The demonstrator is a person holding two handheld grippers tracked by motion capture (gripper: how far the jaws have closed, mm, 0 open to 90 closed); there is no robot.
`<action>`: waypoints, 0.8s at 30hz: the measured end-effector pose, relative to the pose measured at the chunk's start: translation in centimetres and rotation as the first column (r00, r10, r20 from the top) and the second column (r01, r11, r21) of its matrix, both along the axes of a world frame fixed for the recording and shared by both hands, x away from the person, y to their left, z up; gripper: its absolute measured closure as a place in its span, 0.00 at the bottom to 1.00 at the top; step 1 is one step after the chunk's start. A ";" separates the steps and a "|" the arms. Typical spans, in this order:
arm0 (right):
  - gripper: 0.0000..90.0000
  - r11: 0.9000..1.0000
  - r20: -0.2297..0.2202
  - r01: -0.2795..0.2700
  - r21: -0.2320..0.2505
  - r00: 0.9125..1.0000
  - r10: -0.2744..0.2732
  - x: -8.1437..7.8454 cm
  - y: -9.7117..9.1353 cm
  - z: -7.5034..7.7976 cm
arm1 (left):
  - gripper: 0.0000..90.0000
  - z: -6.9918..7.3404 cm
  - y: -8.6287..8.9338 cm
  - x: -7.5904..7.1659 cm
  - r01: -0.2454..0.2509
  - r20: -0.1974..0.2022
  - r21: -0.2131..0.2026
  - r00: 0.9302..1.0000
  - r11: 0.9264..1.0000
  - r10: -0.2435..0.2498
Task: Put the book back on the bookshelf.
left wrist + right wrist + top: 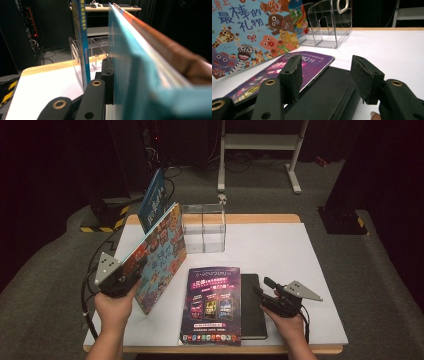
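Note:
My left gripper [132,269] is shut on the near edge of a colourful animal picture book [161,251], which it holds on edge, leaning, at the left of the table. In the left gripper view its black pad [107,72] presses flat on the book's teal cover [132,70]. My right gripper [263,288] hovers open over the right side of a black notebook [252,312]; nothing sits between its fingers [325,72]. A purple magazine [212,305] lies flat beside the notebook. A blue book [152,197] stands in a clear acrylic rack [204,227].
The white table mat [280,245] is bare at the right and behind the notebook. The rack's right compartments hold nothing. A white metal stand [260,142] and a hazard-striped base [102,220] sit on the floor beyond the table.

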State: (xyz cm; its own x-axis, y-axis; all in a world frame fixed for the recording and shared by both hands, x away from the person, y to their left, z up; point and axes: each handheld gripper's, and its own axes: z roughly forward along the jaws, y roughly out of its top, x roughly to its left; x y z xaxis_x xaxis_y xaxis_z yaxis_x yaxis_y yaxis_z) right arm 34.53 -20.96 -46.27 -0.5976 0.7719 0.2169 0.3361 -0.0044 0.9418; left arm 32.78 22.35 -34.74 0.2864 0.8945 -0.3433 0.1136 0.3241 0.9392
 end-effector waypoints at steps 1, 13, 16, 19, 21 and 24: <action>0.47 1.000 0.004 0.000 0.008 1.000 0.000 0.1 -0.1 0.0 | 0.90 0.2 0.0 0.1 -0.003 -0.002 -0.002 1.000 1.000 0.003; 0.47 1.000 0.006 0.016 0.014 1.000 -0.016 0.1 -0.3 0.2 | 0.91 2.1 -0.1 1.4 -0.016 -0.014 -0.023 1.000 1.000 0.016; 0.47 1.000 0.007 0.014 0.016 1.000 -0.014 0.0 -0.3 0.3 | 0.91 2.5 -0.3 1.6 -0.022 -0.019 -0.001 1.000 1.000 0.022; 0.47 1.000 0.010 0.015 0.020 1.000 -0.015 0.0 -0.4 0.4 | 0.91 2.9 -0.2 1.6 -0.045 -0.006 0.027 0.999 0.999 0.045; 0.47 1.000 0.013 0.014 0.023 1.000 -0.014 -0.1 -0.5 0.5 | 0.91 3.2 0.0 1.5 -0.057 -0.001 0.023 0.998 0.998 0.057; 0.48 1.000 0.017 0.010 0.029 1.000 -0.011 -0.1 -0.4 0.5 | 0.91 3.6 0.1 1.8 -0.072 0.003 0.021 0.997 0.997 0.072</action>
